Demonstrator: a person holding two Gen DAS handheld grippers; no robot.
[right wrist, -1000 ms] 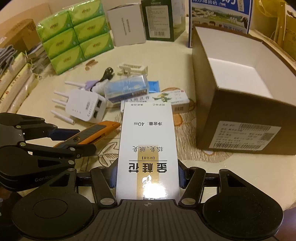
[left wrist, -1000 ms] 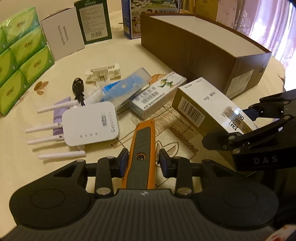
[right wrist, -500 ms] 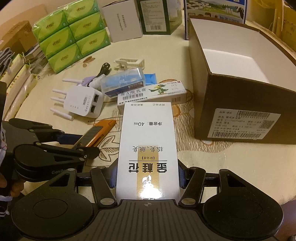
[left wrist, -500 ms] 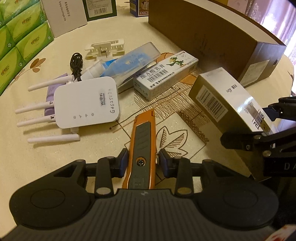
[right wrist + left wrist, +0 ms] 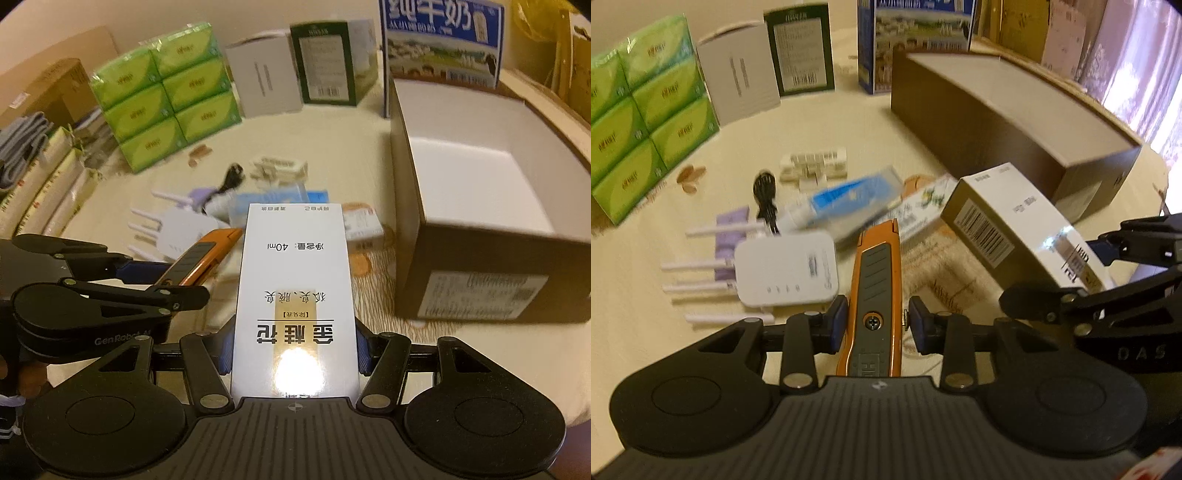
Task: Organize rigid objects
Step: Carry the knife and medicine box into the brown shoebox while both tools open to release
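Left gripper (image 5: 875, 325) clamped on orange utility knife (image 5: 877, 280), knife raised above table (image 5: 849, 125); right gripper (image 5: 295, 354) clamped on white carton (image 5: 295, 273) (label upside down), just left of open brown box (image 5: 480, 280); router (image 5: 786, 271) lying below

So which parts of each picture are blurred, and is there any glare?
Left wrist view: the table items like the white router are motion-blurred, the held orange utility knife stays sharp. Right wrist view: background blurred, strong glare spot on the held white box.
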